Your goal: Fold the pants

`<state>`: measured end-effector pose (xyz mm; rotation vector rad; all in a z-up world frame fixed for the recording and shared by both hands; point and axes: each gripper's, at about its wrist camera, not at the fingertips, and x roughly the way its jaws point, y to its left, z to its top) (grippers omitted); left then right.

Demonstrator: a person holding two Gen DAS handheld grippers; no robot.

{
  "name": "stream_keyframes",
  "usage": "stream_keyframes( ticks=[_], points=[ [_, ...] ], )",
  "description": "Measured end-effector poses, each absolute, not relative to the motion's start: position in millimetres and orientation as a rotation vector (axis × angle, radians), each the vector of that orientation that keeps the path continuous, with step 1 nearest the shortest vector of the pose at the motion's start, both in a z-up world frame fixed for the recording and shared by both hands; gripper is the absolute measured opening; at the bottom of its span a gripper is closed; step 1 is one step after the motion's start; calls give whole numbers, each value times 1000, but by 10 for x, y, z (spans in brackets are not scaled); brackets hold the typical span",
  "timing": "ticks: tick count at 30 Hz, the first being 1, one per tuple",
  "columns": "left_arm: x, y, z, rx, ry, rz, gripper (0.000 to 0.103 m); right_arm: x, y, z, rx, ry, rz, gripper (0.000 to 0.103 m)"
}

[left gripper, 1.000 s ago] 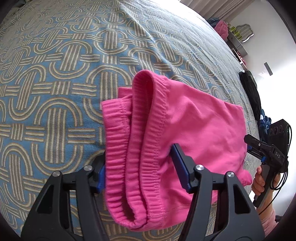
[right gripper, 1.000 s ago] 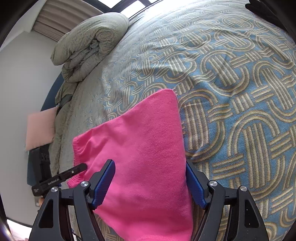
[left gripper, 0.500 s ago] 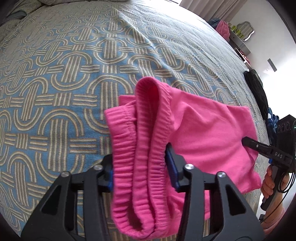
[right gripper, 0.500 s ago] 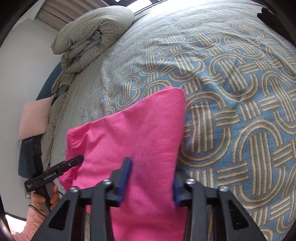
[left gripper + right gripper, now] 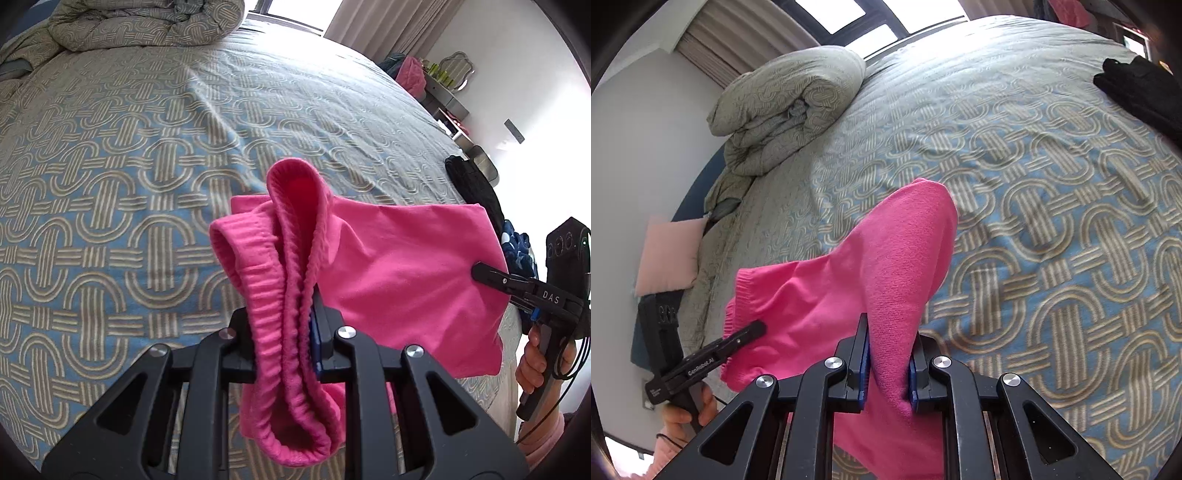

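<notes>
Seeing patterned bedspread [image 5: 110, 192] under everything | rolled duvet [image 5: 783, 110] at far end | pink pants [image 5: 399, 273] held up over bed, between my grippers | left gripper [image 5: 284, 332] jaws clamped on ribbed waistband | right gripper [image 5: 886, 365] pinching the other edge, probably a leg end

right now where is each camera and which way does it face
Left wrist: on the left gripper, facing across the bed; the pants waistband fills its jaws; the right gripper and hand show.
Right wrist: on the right gripper, facing the rolled duvet; the left gripper shows.
Shared: pants, bed, black clothes.
</notes>
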<state>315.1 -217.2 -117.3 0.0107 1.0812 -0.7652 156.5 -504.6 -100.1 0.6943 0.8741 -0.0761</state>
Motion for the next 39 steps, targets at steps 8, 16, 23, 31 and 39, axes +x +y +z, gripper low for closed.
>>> stream_keyframes(
  ticks=[8, 16, 23, 31, 39],
  points=[
    [3122, -3479, -908, 121, 1028, -944, 22, 1100, -5864, -731, 724, 796, -258, 15],
    [3085, -4695, -846, 208, 968, -994, 31, 773, -6816, -741, 808, 731, -427, 15],
    [2997, -4859, -1115, 416, 882, -767, 71, 698, -7344, -1317, 808, 875, -789, 26],
    [2693, -4425, -727, 402, 773, -770, 81, 395, -6647, -1026, 610, 784, -799, 42],
    [2003, -3657, -363, 396, 733, -770, 83, 288, -5510, -368, 416, 727, -729, 58]
  ],
)
